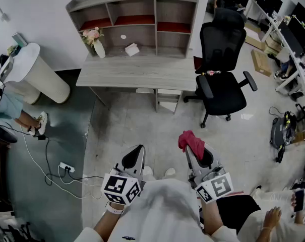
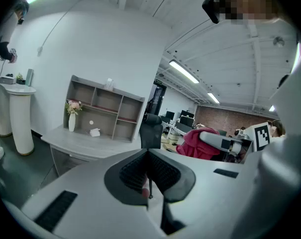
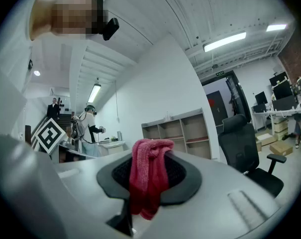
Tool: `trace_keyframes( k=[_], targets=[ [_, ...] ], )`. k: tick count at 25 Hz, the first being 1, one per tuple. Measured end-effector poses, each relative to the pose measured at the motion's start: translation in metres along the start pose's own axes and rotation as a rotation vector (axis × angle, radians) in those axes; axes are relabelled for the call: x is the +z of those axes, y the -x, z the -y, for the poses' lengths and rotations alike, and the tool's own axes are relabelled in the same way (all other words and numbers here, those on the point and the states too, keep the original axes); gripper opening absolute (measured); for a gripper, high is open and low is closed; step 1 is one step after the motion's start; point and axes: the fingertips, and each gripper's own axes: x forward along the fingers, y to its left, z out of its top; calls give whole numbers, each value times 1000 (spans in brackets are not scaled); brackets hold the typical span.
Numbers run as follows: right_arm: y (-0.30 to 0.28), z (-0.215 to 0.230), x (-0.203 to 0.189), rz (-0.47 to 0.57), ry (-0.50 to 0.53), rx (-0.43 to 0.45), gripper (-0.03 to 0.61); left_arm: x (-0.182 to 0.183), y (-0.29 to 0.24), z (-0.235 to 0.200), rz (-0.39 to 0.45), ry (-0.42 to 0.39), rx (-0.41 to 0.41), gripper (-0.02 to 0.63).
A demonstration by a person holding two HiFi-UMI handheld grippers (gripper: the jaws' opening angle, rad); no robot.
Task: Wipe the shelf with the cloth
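A grey shelf unit (image 1: 134, 14) with several open cubbies stands on a grey desk (image 1: 137, 72) against the far wall, well ahead of me; it also shows in the left gripper view as the shelf (image 2: 104, 114) and in the right gripper view as the shelf (image 3: 180, 132). A red cloth (image 1: 191, 142) is pinched in my right gripper (image 1: 193, 153), bunched above its jaws; the cloth (image 3: 148, 176) hangs over both pads. My left gripper (image 1: 134, 158) is shut with nothing in it, low beside the right one.
A black office chair (image 1: 220, 69) stands right of the desk. On the shelf are a vase of flowers (image 1: 96, 42) and a small white box (image 1: 132, 49). A white round pedestal (image 1: 36, 72) and a power strip with cables (image 1: 66, 168) are at left. People stand nearby.
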Motion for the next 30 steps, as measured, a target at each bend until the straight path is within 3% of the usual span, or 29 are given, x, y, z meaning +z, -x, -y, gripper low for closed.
trace_keyframes(
  k=[11,20,26,30],
  targets=[
    [11,20,3,16,-10,15,101,0,-15,19,11,-10,9,6],
    [32,54,3,39,-76,19,103,-4,-37,51,-24,-28,9,6],
    [49,80,-4,41,-28,17,103,-21,-57,73,-36,-37,22,6],
    [55,92,-8,53,-53,17,103,-32,-66,90,-61,-39,13,6]
  ],
)
